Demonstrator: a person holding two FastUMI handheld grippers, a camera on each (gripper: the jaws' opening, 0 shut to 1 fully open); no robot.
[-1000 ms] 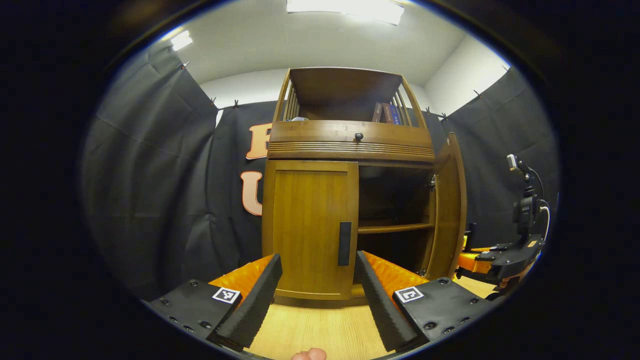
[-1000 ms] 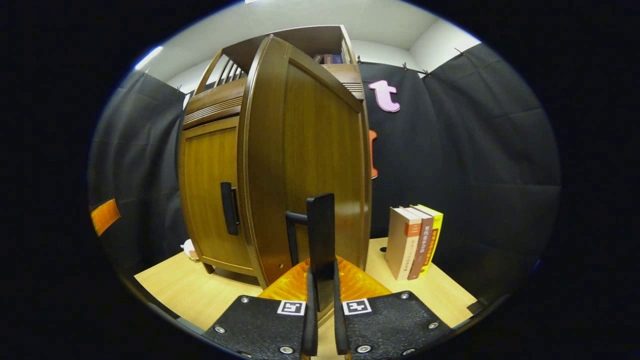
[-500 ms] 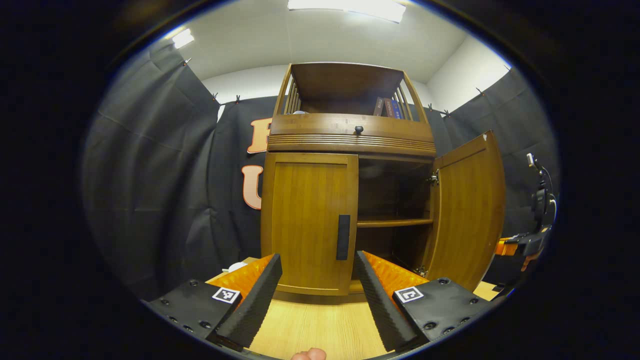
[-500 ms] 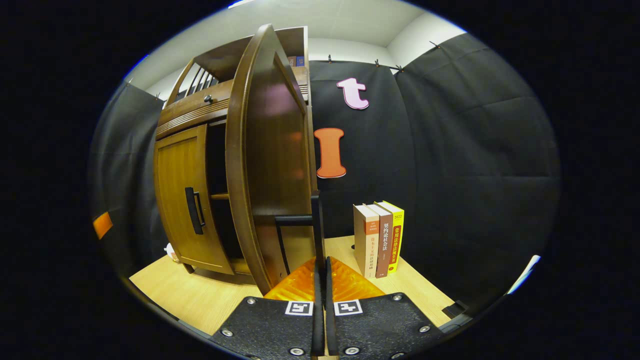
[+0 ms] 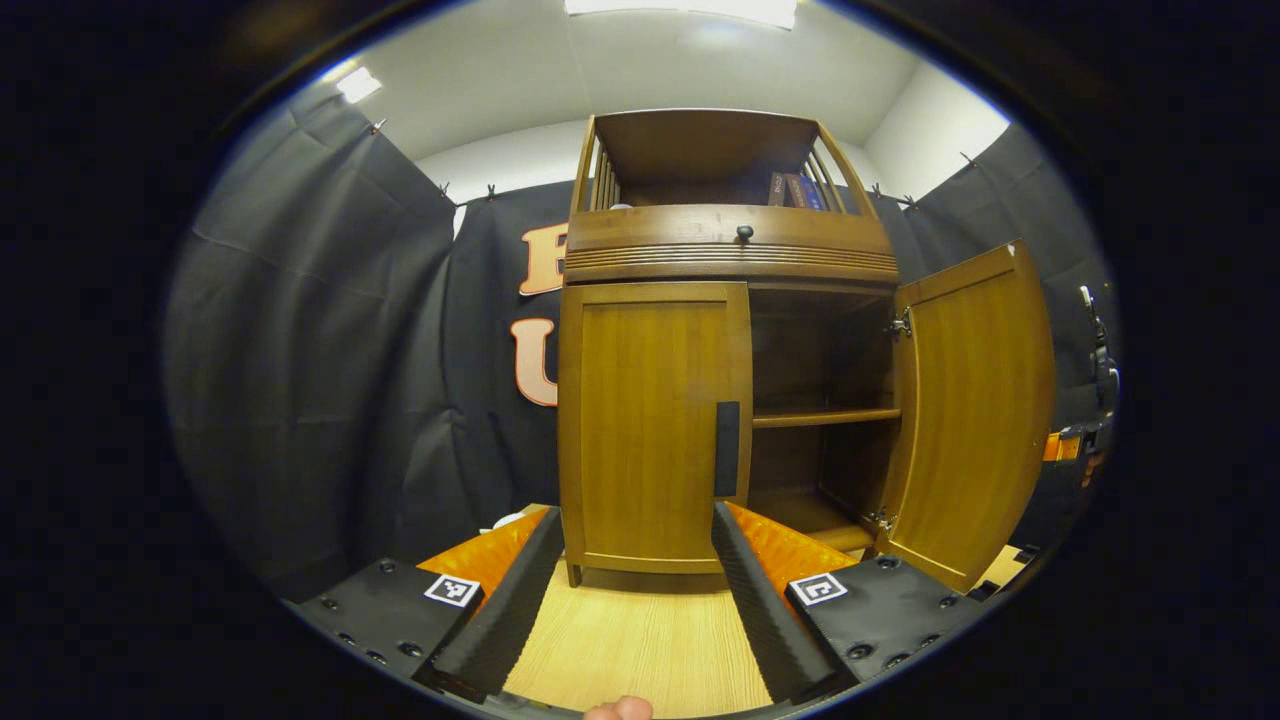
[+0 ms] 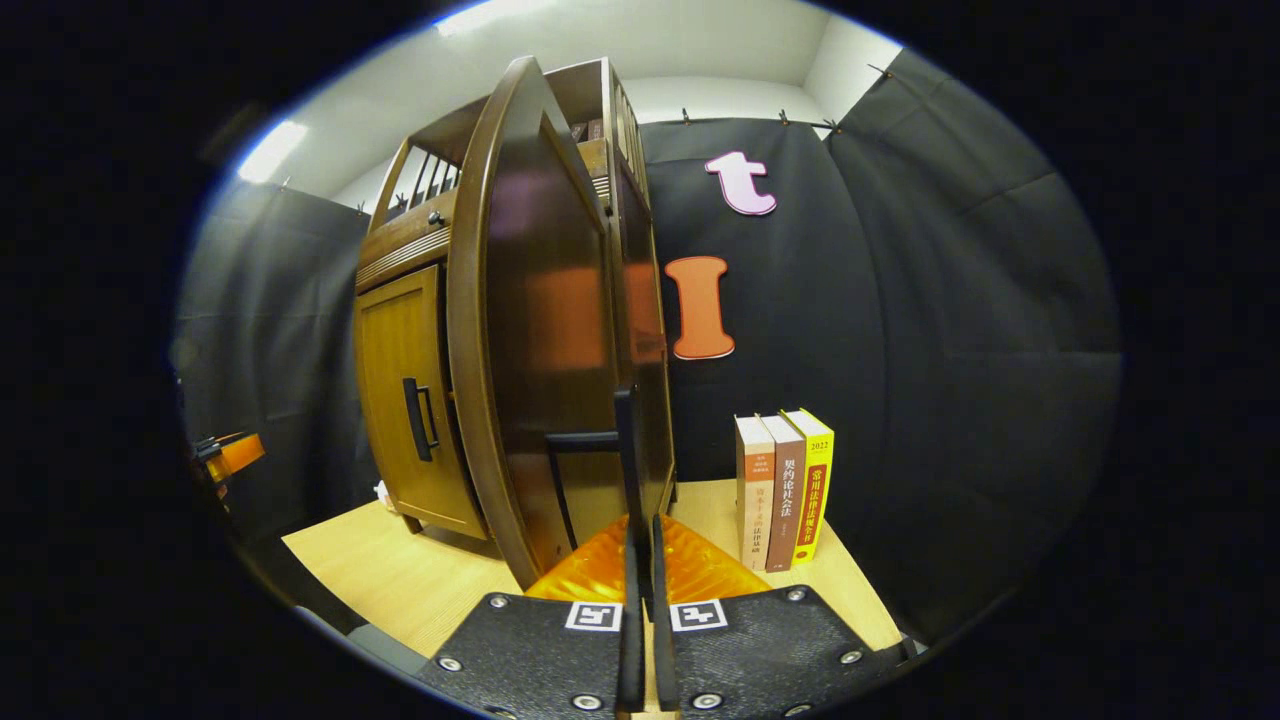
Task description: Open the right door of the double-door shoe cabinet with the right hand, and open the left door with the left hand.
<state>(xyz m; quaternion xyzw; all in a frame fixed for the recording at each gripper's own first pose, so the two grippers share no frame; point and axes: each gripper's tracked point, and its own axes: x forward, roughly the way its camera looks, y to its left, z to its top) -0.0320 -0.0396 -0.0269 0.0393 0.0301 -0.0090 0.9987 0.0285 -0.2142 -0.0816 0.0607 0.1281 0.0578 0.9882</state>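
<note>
**Right door swung wide, left door waits**

Your right door [image 5: 975, 410] has swung from edge-on a second ago to wide open, baring the shoe cabinet's [image 5: 735, 255] inner shelf [image 5: 825, 416]. That looks like half the task done. The right tongs [image 6: 640, 560] stay pinched on the door's dark handle [image 6: 628, 450], fingers pressed against its bar, with three upright books [image 6: 785, 490] on the bench [image 6: 400, 575] just beyond. Your left door [image 5: 655, 420] is shut, its handle [image 5: 727, 449] ahead of the left tongs [image 5: 635, 590], lined up nearer the right finger, not touching. Those tongs are spread wide, holding nothing. Next, judge your reach forward to that handle.
</note>
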